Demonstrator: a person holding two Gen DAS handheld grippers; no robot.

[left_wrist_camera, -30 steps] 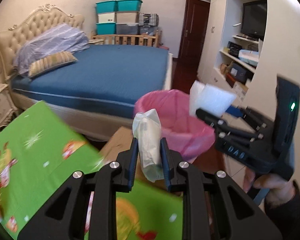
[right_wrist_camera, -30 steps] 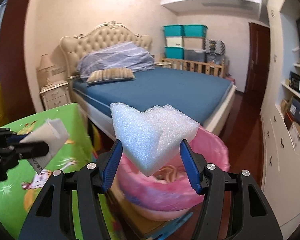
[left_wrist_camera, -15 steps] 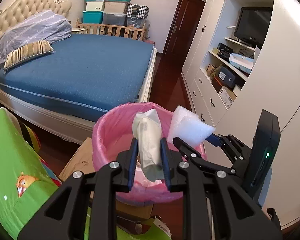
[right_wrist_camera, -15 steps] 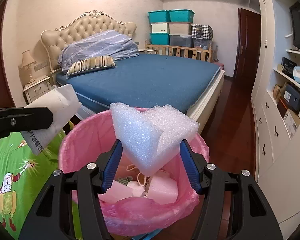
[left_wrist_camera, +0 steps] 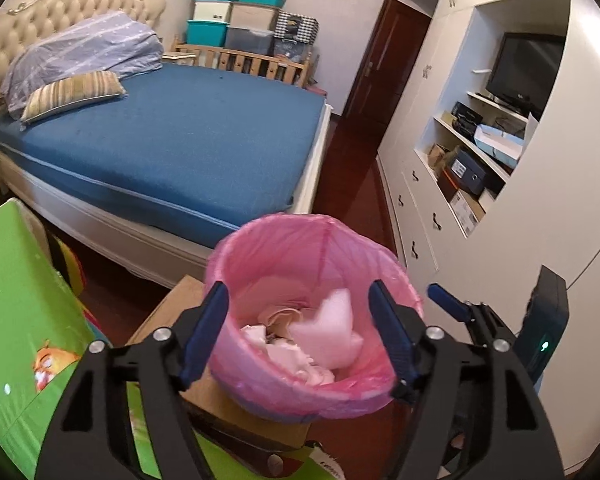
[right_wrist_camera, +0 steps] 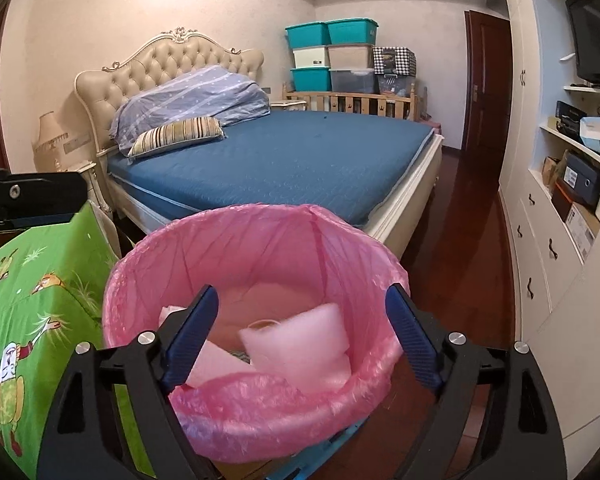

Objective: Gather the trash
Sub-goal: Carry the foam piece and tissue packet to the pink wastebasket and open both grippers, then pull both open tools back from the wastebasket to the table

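Both claws letting go over the pink-lined bin [right_wrist_camera: 252, 432]

Foam chunk [right_wrist_camera: 300, 350] is sitting inside the bin; left gripper [left_wrist_camera: 296, 334] and right gripper [right_wrist_camera: 302, 334], jaws just opened, are hanging spread and empty right above its rim. Bin's perching on a cardboard box [left_wrist_camera: 168, 312] beside the bed [right_wrist_camera: 284, 164], so clipping the rim could be tipping it onto the dark wood floor [right_wrist_camera: 466, 240].

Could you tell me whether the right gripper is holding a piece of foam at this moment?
No, the right gripper stands open and empty above the pink-lined bin, with the foam piece inside it.

Foam piece [left_wrist_camera: 332, 336] blurred; bin's [right_wrist_camera: 236, 432] base hidden.
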